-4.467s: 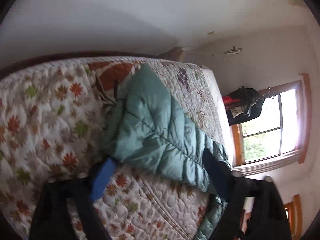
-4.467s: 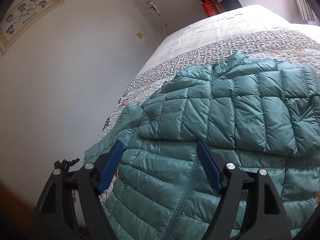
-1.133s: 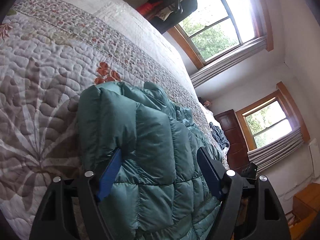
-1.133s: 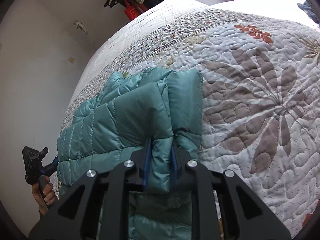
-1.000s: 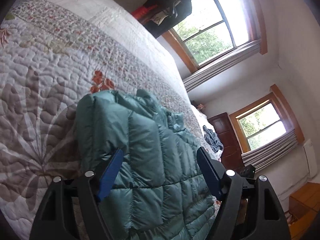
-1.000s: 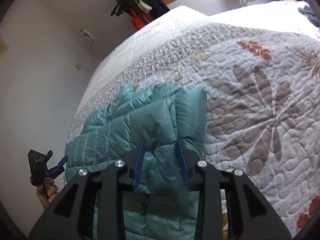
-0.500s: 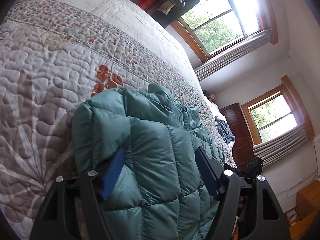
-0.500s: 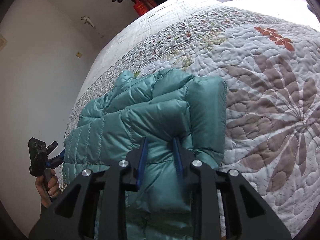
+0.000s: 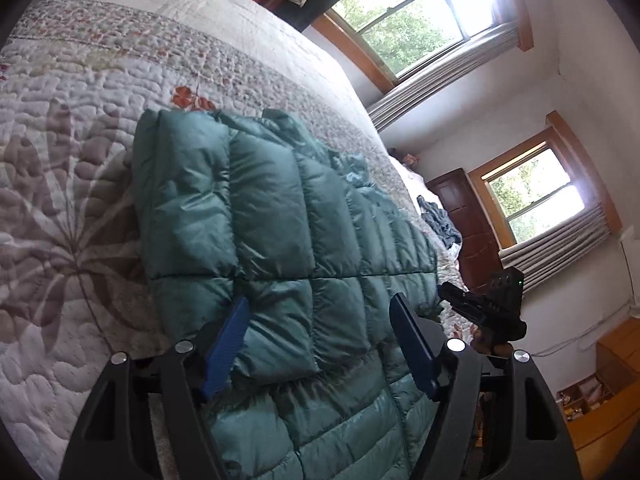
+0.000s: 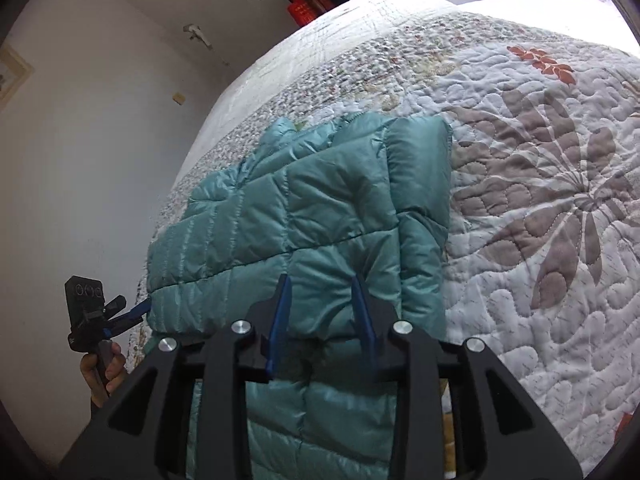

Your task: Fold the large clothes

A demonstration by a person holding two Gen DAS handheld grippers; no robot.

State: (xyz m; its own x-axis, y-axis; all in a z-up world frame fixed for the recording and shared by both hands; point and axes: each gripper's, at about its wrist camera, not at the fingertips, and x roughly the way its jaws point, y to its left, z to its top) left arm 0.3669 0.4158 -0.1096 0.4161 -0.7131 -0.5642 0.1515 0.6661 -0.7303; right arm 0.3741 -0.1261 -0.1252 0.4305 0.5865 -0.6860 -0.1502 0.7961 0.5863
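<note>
Evidently the fold is nearly laid: the teal puffer jacket [image 10: 320, 216] lies doubled over on the quilted bed [image 10: 540, 208], its upper layer a thick padded slab resting on the lower panels, the whole bundle toward the near edge of the bed with the big brown flower print of the quilt bare beside it. The right tongs [image 10: 322, 316] are closed most of the way, their blue pads pinching a puckered ridge of the top layer near that layer's near edge. The left tongs [image 9: 320, 340] stand wide apart, their pads straddling the near end of the folded layer without squeezing anything (the fabric swells up between them, but I see no pinch), so that side holds nothing. From the right wrist view the left tool shows at the jacket's far-left corner, a hand [image 10: 106, 372] gripping its handle, just off the side edge of the bed. I judge the step in hand to be setting down and squaring the folded half. The next move, as I read it, calls for the right tongs to let go of the ridge cleanly so the puffy layer does not spring back or drag, then for both to press the stack flat or take an edge for a further fold; slippery shell fabric and trapped air make sliding the likely trouble.
</note>
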